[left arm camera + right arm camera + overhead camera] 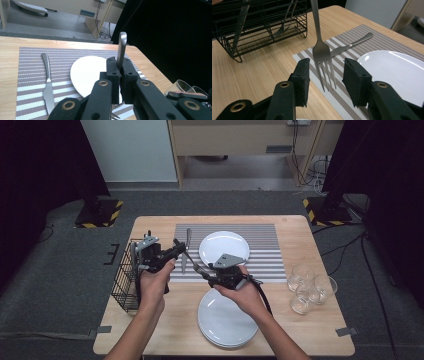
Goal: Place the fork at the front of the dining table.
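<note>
Steel fork hangs lengthwise, tines toward right gripper.

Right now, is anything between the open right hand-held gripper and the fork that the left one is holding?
Nothing visible. The silver metal fork, clamped by its handle in the left hand-held gripper, hangs tines-down in the gap between the jaws of the right hand-held gripper. The jaws stand open on either side of the tines, apart from them.

We've got the left gripper clamped tight just left of the round white plate, while the right gripper, jaws wide apart, sits below that plate's near edge.
</note>
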### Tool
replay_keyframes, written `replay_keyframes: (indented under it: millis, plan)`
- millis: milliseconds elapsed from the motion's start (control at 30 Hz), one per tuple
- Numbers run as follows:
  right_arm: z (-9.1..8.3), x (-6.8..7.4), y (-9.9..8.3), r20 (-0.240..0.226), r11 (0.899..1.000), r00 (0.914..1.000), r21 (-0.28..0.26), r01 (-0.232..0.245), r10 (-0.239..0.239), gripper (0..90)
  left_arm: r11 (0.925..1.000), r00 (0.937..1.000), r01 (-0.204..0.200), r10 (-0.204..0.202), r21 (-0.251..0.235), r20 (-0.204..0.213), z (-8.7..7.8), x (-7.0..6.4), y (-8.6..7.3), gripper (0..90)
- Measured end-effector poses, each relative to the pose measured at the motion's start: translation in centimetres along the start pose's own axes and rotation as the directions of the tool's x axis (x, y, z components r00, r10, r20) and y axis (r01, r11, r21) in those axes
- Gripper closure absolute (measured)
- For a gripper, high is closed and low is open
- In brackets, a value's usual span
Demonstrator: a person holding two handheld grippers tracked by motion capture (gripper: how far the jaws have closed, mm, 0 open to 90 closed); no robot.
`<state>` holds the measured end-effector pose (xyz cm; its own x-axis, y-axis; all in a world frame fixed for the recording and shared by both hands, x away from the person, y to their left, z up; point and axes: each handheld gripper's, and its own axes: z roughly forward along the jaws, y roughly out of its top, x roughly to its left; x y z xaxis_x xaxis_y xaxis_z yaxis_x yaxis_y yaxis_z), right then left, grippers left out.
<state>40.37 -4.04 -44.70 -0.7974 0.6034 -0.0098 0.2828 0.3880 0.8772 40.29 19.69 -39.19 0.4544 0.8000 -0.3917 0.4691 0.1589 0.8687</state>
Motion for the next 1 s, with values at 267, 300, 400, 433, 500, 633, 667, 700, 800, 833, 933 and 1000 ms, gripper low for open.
replay_keyframes:
  millis: [267, 300, 400, 433, 500, 633, 667, 700, 800, 833, 933, 1000]
  plan:
    - [0.7, 0.1, 0.2, -0.018, 1.000, 0.9998, -0.007, -0.011, 0.011, 60.1, 0.9999, 1.0000, -0.003, 0.003, 0.011, -0.003, -0.1, 0.0, -0.6, 86.9]
    - [0.8, 0.1, 0.2, -0.020, 1.000, 0.9997, -0.005, -0.011, 0.011, 60.5, 0.9999, 1.0000, -0.001, 0.001, 0.012, -0.002, -0.1, 0.0, -0.6, 86.9]
    - [1.0, 0.2, 0.3, -0.022, 1.000, 0.9997, -0.001, -0.012, 0.012, 61.9, 0.9999, 1.0000, 0.002, -0.002, 0.013, -0.002, -0.1, 0.1, -0.7, 86.9]
    - [1.2, 0.2, 0.3, -0.022, 1.000, 0.9997, -0.004, -0.009, 0.009, 63.1, 0.9999, 1.0000, 0.004, -0.004, 0.013, -0.001, -0.1, 0.1, -0.8, 86.9]
    - [1.3, 0.3, 0.3, -0.030, 1.000, 0.9995, -0.003, 0.004, -0.004, 64.5, 0.9999, 1.0000, 0.006, -0.006, 0.016, 0.000, -0.1, 0.1, -0.8, 86.9]
    - [1.6, 0.4, 0.4, -0.028, 1.000, 0.9996, -0.003, 0.003, -0.003, 63.8, 0.9997, 1.0000, 0.007, -0.007, 0.022, 0.003, 0.0, 0.1, -1.0, 86.9]
    - [1.7, 0.4, 0.4, -0.026, 1.000, 0.9997, -0.004, 0.004, -0.004, 63.7, 0.9997, 1.0000, 0.006, -0.006, 0.022, 0.004, 0.0, 0.0, -1.0, 86.9]
    - [1.8, 0.4, 0.4, -0.026, 1.000, 0.9997, -0.006, 0.003, -0.003, 63.7, 0.9998, 1.0000, 0.006, -0.006, 0.022, 0.003, 0.0, 0.0, -1.0, 86.9]
    - [2.0, 0.5, 0.6, -0.025, 1.000, 0.9997, -0.011, 0.004, -0.004, 63.9, 0.9997, 1.0000, 0.005, -0.005, 0.022, 0.001, -0.1, 0.0, -0.9, 86.9]
    - [2.1, 0.5, 0.6, -0.024, 1.000, 0.9997, -0.012, 0.003, -0.003, 64.2, 0.9998, 1.0000, 0.007, -0.007, 0.021, 0.000, -0.1, 0.0, -0.9, 86.9]
    - [2.2, 0.4, 0.8, -0.027, 1.000, 0.9996, -0.014, 0.006, -0.006, 65.9, 0.9997, 1.0000, 0.003, -0.003, 0.025, 0.000, -0.1, 0.0, -1.0, 86.9]
    - [2.3, 0.4, 0.9, -0.029, 1.000, 0.9995, -0.021, 0.005, -0.006, 67.4, 0.9996, 1.0000, 0.006, -0.006, 0.026, 0.001, -0.1, 0.0, -1.0, 86.9]
